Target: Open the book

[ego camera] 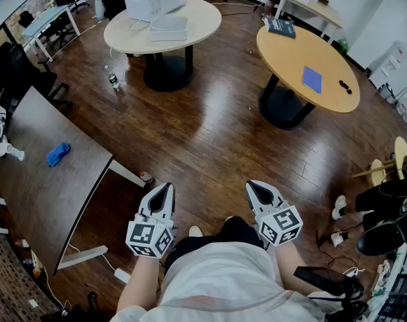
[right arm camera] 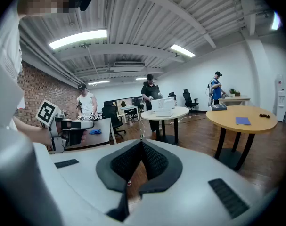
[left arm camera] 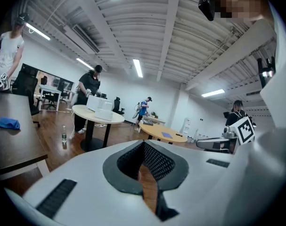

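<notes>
A thin blue book (ego camera: 312, 79) lies closed on the round yellow table (ego camera: 290, 52) at the far right; it also shows as the blue book (right arm camera: 242, 121) in the right gripper view and, small and far off, as the blue book (left arm camera: 167, 135) in the left gripper view. A second, dark book (ego camera: 281, 27) rests at that table's far edge. My left gripper (ego camera: 164, 189) and right gripper (ego camera: 255, 188) are held close to the body over the wooden floor, far from both books. Each has its jaws closed tip to tip with nothing between them, as the left gripper (left arm camera: 143, 143) and right gripper (right arm camera: 142, 143) show.
A second round table (ego camera: 203, 25) with white boxes (ego camera: 156, 0) stands at the back. A water bottle (ego camera: 113, 80) stands on the floor. A dark desk (ego camera: 42, 186) with a blue cloth (ego camera: 57, 153) is at left. People stand about the room; someone's shoes (ego camera: 385, 233) are at right.
</notes>
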Demonstrator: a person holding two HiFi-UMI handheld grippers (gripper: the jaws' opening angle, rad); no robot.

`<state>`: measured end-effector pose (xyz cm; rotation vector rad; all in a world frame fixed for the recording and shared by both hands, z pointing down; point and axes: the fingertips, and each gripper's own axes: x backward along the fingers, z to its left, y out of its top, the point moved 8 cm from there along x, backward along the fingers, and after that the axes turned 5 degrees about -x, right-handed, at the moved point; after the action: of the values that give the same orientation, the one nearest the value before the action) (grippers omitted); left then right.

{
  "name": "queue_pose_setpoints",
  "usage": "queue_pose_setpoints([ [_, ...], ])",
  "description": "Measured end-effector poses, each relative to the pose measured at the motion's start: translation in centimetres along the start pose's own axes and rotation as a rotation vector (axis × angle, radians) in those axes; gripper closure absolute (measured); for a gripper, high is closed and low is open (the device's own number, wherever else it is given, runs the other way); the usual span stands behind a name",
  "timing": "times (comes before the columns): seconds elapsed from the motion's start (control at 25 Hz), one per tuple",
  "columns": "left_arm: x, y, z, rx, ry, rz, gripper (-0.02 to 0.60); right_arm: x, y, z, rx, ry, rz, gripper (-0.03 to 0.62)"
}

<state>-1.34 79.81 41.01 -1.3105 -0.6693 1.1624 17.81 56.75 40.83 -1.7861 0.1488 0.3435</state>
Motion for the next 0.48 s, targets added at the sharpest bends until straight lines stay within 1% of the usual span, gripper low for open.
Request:
queue_pose_setpoints([
  [0.12,-1.9,0.2,0.7,-0.006,-0.007,0.003,0.571,-1.6,0.5,-1.4,-0.012,-0.007,-0.002,0.592],
  [0.24,-4.8,0.8,1.2,0.003,-0.022,-0.002,0.571,-3.5,1.0,-3.7,-0.028,-0.022,-0.007,0.593],
  [0.36,-8.5,1.7,1.6,-0.007,-0.040,0.005,0.571,-5.6,1.8,-6.9,-0.045,-0.038,-0.015,0.592],
  [0.48,-13.1,2.9,2.1,-0.014,-0.040,0.016,0.571,-7.8,3.0,-10.3,-0.057,-0.037,-0.020,0.592],
])
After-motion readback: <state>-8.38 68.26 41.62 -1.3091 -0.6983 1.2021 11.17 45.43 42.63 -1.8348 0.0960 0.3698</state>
